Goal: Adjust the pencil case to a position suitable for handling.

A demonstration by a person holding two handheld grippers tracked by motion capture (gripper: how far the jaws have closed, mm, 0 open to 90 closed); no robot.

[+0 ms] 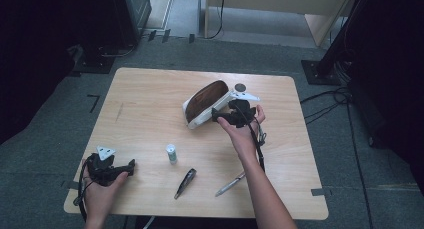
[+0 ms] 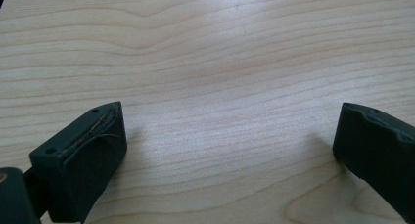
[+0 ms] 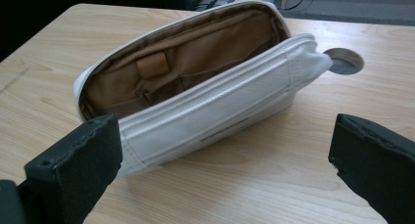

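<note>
A white pencil case [image 1: 202,104] lies unzipped on the wooden table [image 1: 145,89], its brown lining facing up. In the right gripper view the case [image 3: 195,87] sits just ahead of my right gripper [image 3: 220,170], whose jaws stand wide apart without pressing on it. From above, the right gripper [image 1: 217,115] points left at the case's near end. My left gripper [image 1: 131,167] rests at the table's front left corner, open over bare wood [image 2: 230,155].
A small white tube with a green band [image 1: 171,153] stands near the table's middle front. A dark pen [image 1: 185,183] and a silver pen [image 1: 230,184] lie near the front edge. A round cable hole [image 1: 240,87] sits behind the case.
</note>
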